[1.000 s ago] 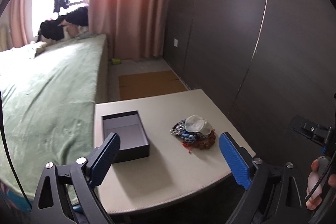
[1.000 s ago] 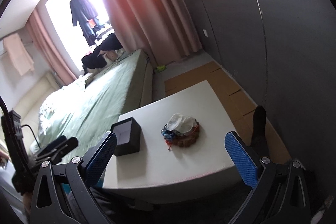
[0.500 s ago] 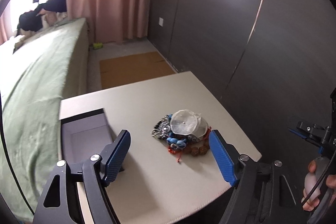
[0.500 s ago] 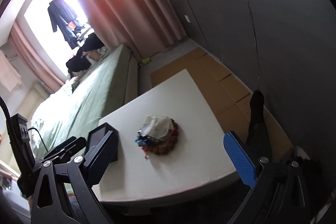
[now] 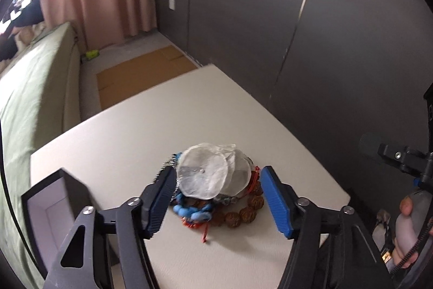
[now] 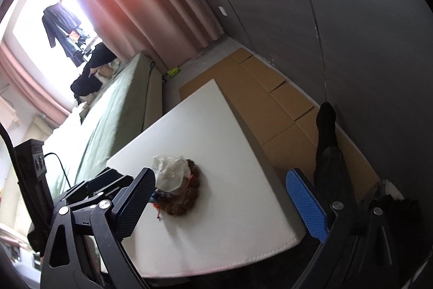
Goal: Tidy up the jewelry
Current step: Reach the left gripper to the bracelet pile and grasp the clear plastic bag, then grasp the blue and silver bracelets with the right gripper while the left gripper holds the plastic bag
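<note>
The jewelry pile (image 5: 216, 197) lies on the pale surface (image 5: 167, 132), toward its near right part, and serves as the landmark here. It is a heap of blue beads, brown wooden beads and a red cord, with thin whitish translucent discs (image 5: 208, 172) resting on top. The left tool (image 5: 216, 201) hangs over the pile with its jaws closing; the pile sits between the two blue pads, which straddle it on either side, and whether they touch it cannot be told. Left of the pile, at the surface's near left corner, stands an open dark box (image 5: 51, 205) with a pale lining, apart from the heap. Beyond the pile the floor carries flattened cardboard (image 5: 143, 69), and a green-covered bed (image 5: 32, 88) runs along the far left. To the right of the pile rises a dark grey wall panel (image 5: 338, 45). The right tool (image 6: 230, 197) is held nearer than the pile and to its right, jaws wide apart with nothing clamped; the pile (image 6: 178, 188) shows just beside its left pad.
</note>
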The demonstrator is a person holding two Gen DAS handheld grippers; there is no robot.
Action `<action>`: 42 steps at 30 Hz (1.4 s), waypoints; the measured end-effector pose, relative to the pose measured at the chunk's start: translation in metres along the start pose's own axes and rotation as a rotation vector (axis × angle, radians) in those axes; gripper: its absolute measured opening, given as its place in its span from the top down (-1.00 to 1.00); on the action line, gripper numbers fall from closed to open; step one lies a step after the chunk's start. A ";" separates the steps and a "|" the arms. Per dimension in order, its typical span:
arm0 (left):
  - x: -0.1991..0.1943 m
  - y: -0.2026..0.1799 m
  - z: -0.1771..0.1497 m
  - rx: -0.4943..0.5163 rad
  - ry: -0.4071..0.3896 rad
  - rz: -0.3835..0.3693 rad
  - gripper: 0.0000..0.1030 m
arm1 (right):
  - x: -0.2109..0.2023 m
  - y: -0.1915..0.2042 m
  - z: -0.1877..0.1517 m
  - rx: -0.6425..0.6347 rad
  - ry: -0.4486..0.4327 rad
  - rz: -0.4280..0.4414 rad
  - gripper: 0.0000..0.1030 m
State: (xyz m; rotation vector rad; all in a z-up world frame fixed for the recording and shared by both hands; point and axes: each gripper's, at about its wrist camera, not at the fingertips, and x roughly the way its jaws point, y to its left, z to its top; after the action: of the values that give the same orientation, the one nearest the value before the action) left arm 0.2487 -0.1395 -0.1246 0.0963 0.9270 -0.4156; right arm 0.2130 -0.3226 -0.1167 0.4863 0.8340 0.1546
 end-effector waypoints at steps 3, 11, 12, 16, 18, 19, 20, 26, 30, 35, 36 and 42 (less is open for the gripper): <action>0.019 -0.005 0.002 0.033 0.036 0.012 -0.21 | 0.006 -0.006 0.001 0.008 0.007 -0.007 -0.92; 0.034 0.008 0.009 0.092 0.066 0.002 1.00 | 0.028 -0.008 0.004 0.019 0.043 -0.032 -0.92; 0.030 0.011 0.011 0.090 0.050 -0.002 1.00 | 0.030 -0.006 0.004 0.018 0.046 -0.032 -0.92; 0.000 0.040 0.025 -0.006 -0.012 -0.051 1.00 | 0.041 0.014 0.005 -0.010 0.065 -0.022 -0.91; -0.010 0.048 0.030 -0.018 -0.042 -0.051 1.00 | 0.047 0.023 0.005 -0.015 0.077 -0.012 -0.89; -0.018 0.054 0.031 -0.024 -0.062 -0.056 1.00 | 0.051 0.032 0.005 -0.021 0.085 -0.002 -0.83; -0.025 0.061 0.032 -0.035 -0.077 -0.061 1.00 | 0.054 0.037 0.006 -0.025 0.093 0.007 -0.79; -0.058 0.099 0.036 -0.103 -0.161 -0.040 1.00 | 0.072 0.069 0.011 -0.054 0.139 0.021 -0.57; -0.074 0.129 0.035 -0.170 -0.194 -0.034 1.00 | 0.086 0.096 0.015 -0.100 0.180 0.027 -0.44; -0.089 0.156 0.028 -0.217 -0.218 -0.024 1.00 | 0.112 0.124 0.015 -0.145 0.273 0.036 -0.14; -0.090 0.158 0.026 -0.224 -0.221 -0.024 1.00 | 0.120 0.130 0.013 -0.152 0.298 0.039 -0.10; -0.104 0.174 0.015 -0.249 -0.236 -0.017 1.00 | 0.162 0.146 0.008 -0.215 0.408 -0.018 -0.01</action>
State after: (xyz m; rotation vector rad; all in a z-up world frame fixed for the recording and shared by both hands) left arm 0.2725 0.0481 -0.0498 -0.1845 0.7406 -0.3165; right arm 0.3357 -0.1451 -0.1517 0.2455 1.2050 0.3300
